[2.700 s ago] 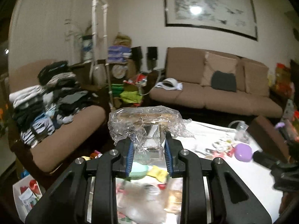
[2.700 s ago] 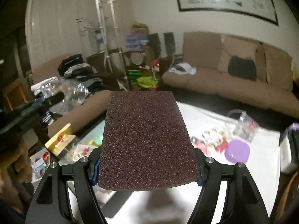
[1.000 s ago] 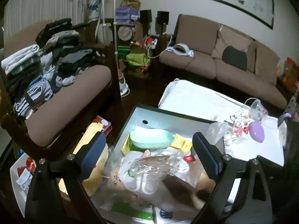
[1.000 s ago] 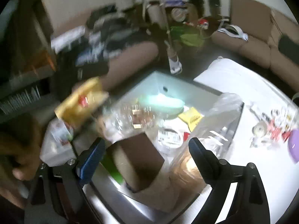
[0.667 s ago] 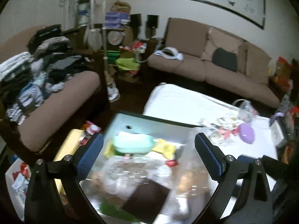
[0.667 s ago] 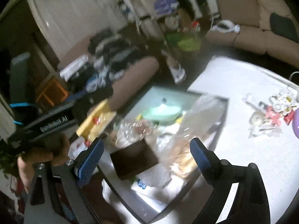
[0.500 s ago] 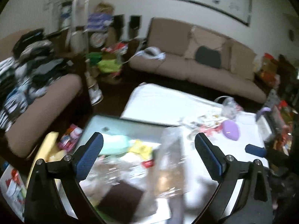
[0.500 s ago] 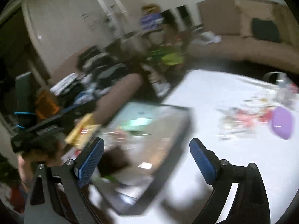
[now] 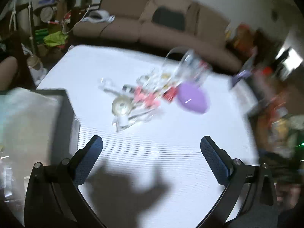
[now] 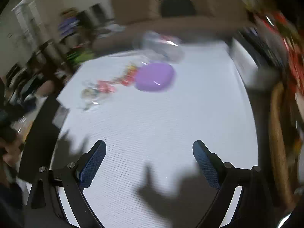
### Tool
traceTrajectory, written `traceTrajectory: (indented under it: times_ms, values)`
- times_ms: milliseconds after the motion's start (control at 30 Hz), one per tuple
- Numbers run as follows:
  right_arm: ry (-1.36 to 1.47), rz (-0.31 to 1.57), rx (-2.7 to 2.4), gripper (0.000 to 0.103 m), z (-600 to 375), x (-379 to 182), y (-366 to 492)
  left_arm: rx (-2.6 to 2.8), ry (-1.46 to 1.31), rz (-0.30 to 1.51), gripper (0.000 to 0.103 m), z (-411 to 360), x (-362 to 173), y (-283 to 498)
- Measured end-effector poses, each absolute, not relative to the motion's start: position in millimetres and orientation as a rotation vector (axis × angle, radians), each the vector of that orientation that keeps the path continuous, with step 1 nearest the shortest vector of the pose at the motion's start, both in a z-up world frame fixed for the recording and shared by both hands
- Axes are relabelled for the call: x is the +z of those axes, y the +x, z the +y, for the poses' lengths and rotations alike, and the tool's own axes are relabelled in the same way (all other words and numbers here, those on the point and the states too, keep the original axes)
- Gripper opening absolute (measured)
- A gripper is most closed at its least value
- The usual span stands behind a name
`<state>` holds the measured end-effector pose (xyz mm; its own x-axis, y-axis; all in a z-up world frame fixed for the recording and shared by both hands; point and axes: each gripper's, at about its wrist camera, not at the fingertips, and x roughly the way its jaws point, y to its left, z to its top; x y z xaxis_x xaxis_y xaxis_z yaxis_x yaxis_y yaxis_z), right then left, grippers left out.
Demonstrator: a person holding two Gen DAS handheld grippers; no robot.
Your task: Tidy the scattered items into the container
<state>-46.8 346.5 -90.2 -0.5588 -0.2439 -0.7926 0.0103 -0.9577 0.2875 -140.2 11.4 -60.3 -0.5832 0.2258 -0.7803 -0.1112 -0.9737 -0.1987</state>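
Both the left gripper [image 9: 151, 145] and right gripper [image 10: 149, 150] are hanging empty over the ribbed white tablecloth [image 9: 161, 148], left jaws opening, right spread wide. Left view's catching the dark-rimmed container [image 9: 65, 102] at 9 o'clock; the smooth purple oval case [image 10: 154, 76] and blurry scattered packets [image 9: 140, 96] are sitting around 12.

I saw a purple case [image 9: 192, 99], red and pink bits [image 9: 147, 97] beside it, white ribbed tablecloth [image 9: 152, 152], brown sofa [image 9: 152, 28] w/ black cushion [image 9: 169, 20], blue gripper pads [image 9: 88, 160].
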Motion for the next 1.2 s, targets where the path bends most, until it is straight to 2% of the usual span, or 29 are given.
traceTrajectory:
  times_ms: [67, 133, 333, 433, 467, 500, 533, 567, 633, 833, 933, 1000, 1100, 1200]
  values:
    - [1.439, -0.476, -2.593, 0.095, 361, -95, -52, 2.717, -1.392, -0.107, 0.103, 30, -95, -166]
    - [1.418, -0.480, -2.584, 0.095, 364, -90, -52, 2.797, -1.388, -0.101, 0.103, 33, -115, -181]
    - [1.394, -0.258, -2.599, 0.095, 360, -81, -40, 2.848, -1.313, -0.079, 0.100, 27, -157, -217]
    - [1.412, -0.185, -2.613, 0.095, 361, -84, -37, 2.748, -1.302, -0.187, 0.081, 23, -170, -225]
    - [1.423, -0.165, -2.610, 0.095, 363, -87, -38, 2.709, -1.305, -0.256, 0.062, 21, -173, -226]
    - [1.430, -0.156, -2.607, 0.095, 365, -89, -39, 2.688, -1.299, -0.321, 0.056, 18, -175, -226]
    - [1.432, -0.158, -2.606, 0.095, 366, -90, -39, 2.684, -1.265, -0.376, 0.043, 15, -173, -222]
    - [1.429, -0.186, -2.612, 0.095, 368, -91, -39, 2.633, -1.241, -0.459, 0.025, 11, -174, -219]
    - [1.432, -0.242, -2.599, 0.095, 370, -91, -40, 2.589, -1.254, -0.524, 0.022, 9, -175, -214]
    - [1.405, -0.302, -2.564, 0.095, 368, -86, -37, 2.623, -1.219, -0.322, 0.022, 32, -141, -177]
    - [1.362, -0.291, -2.566, 0.095, 362, -82, -36, 2.712, -1.210, -0.100, 0.022, 53, -98, -138]
    - [1.339, -0.280, -2.562, 0.095, 358, -82, -36, 2.765, -1.184, -0.015, 0.022, 56, -72, -111]
    - [1.327, -0.237, -2.544, 0.095, 352, -85, -38, 2.865, -1.129, -0.033, 0.022, 44, -38, -73]
    - [1.298, -0.186, -2.508, 0.095, 340, -86, -37, 2.949, -1.138, 0.007, 0.022, 23, -36, -59]
